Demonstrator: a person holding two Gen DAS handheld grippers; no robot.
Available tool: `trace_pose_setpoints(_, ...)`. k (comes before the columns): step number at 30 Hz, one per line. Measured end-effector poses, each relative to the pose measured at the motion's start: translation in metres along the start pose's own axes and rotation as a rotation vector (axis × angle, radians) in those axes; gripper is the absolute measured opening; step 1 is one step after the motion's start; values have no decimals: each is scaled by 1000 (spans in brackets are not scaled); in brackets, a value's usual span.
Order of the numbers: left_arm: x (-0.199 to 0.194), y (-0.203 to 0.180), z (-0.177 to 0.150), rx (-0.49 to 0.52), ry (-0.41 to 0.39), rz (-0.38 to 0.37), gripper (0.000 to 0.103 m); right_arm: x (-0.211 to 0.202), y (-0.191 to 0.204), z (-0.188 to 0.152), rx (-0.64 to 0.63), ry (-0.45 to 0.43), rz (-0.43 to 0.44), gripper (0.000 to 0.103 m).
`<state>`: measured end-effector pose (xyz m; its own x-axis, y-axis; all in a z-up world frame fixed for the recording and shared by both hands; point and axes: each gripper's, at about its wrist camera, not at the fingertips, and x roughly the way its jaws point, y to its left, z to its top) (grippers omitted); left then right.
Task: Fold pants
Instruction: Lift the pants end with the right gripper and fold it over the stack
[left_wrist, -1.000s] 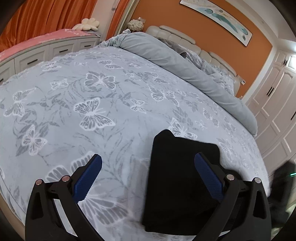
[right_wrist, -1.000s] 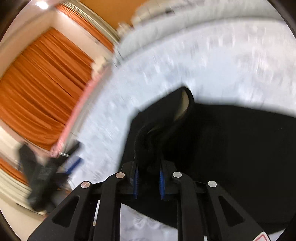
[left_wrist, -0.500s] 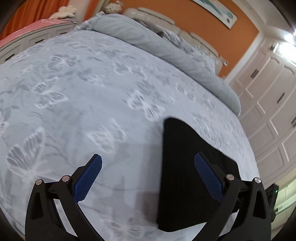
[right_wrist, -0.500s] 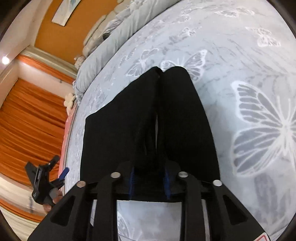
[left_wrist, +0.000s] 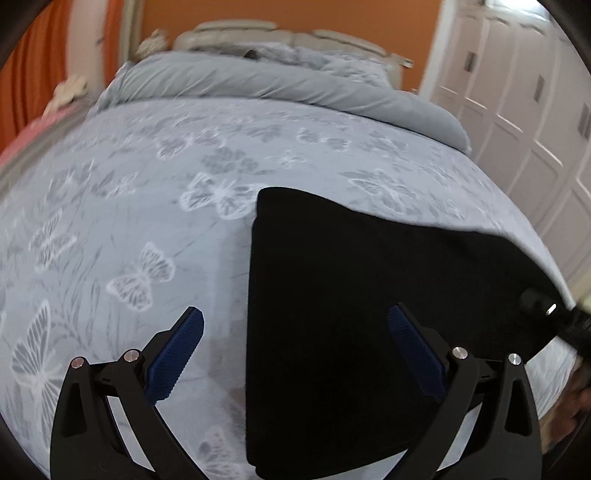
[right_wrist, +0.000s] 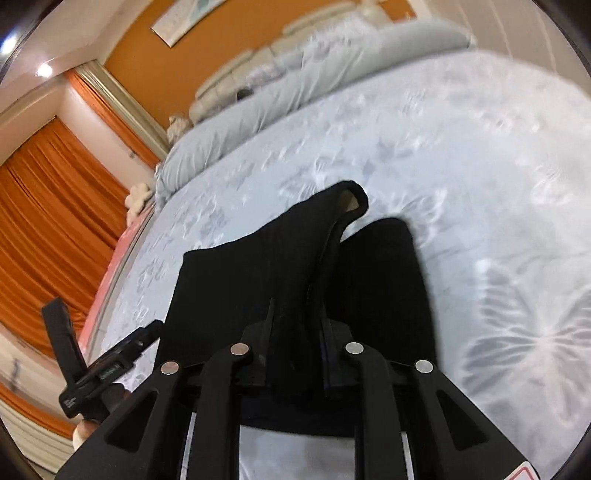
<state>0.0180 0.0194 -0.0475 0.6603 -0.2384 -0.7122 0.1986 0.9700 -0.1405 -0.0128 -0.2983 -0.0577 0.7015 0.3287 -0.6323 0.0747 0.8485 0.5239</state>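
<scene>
The black pants (left_wrist: 351, 295) lie folded flat on the butterfly-print bed sheet (left_wrist: 129, 221). My left gripper (left_wrist: 295, 314) hangs open above them, one blue pad off their left edge and the other over the cloth, with nothing gripped. In the right wrist view my right gripper (right_wrist: 297, 314) is closing on a raised ridge of the pants (right_wrist: 240, 288), which stands up between its jaws and ends in a small loop (right_wrist: 351, 195). The left gripper (right_wrist: 105, 317) shows at the left of that view, held by a hand.
A rolled grey duvet (left_wrist: 277, 81) and a padded headboard lie at the far end of the bed. White wardrobe doors (left_wrist: 517, 110) stand to the right. Orange curtains (right_wrist: 48, 221) and a pink bench top (right_wrist: 122, 240) run along the left side.
My left gripper has swung right and rolled, so the pants now fill more of its view. The right gripper kept its pinch on the ridge of cloth and shifted with it.
</scene>
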Motion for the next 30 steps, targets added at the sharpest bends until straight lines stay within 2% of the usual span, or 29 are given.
trace_pose_setpoints(2,1,-7,-2,32,-1,-1,98,5,-16,-2,13,25,-65,16)
trace_pose_setpoints(3,5,-11,-3,47,12,10,98,24,-31,-6,18,109,-121,20)
trace_pose_setpoints(4,8,-14,-5,57,23,19,98,38,-41,-8,40,159,-114,23)
trace_pose_setpoints(5,14,-17,-7,71,44,35,98,38,-51,-8,96,151,-58,22)
trace_pose_setpoints(7,22,-21,-9,80,74,60,98,24,-51,-2,110,119,-57,23)
trace_pose_setpoints(10,18,-22,-11,72,60,68,98,-12,-32,3,53,-46,-197,30)
trace_pose_setpoints(11,16,-21,-10,73,47,78,98,-19,-21,5,10,-80,-206,27)
trace_pose_setpoints(13,19,-20,-10,72,58,102,98,-14,4,12,-56,-65,-138,11)
trace_pose_setpoints(16,30,-14,-13,44,105,116,98,28,41,18,-186,47,-68,10)
trace_pose_setpoints(17,32,-10,-15,22,118,108,98,53,43,19,-217,111,-82,8)
trace_pose_setpoints(18,32,-8,-16,12,121,102,98,76,35,21,-220,143,-146,5)
trace_pose_setpoints(19,32,-6,-17,7,125,97,98,87,22,24,-201,144,-207,0)
trace_pose_setpoints(20,32,-3,-17,7,133,86,98,94,4,30,-150,141,-189,0)
trace_pose_setpoints(22,32,0,-18,-5,156,57,98,87,-26,41,42,144,-74,0)
trace_pose_setpoints(24,30,7,-19,-42,167,46,98,70,5,45,-51,97,-134,3)
trace_pose_setpoints(25,27,10,-18,-57,161,51,98,70,28,42,-107,91,-120,5)
trace_pose_setpoints(27,19,14,-16,-75,134,61,98,78,77,40,-218,129,-23,5)
trace_pose_setpoints(29,15,15,-16,-66,121,92,98,106,108,38,-314,191,-1,5)
trace_pose_setpoints(30,17,16,-17,-54,133,101,98,124,116,38,-344,219,-17,4)
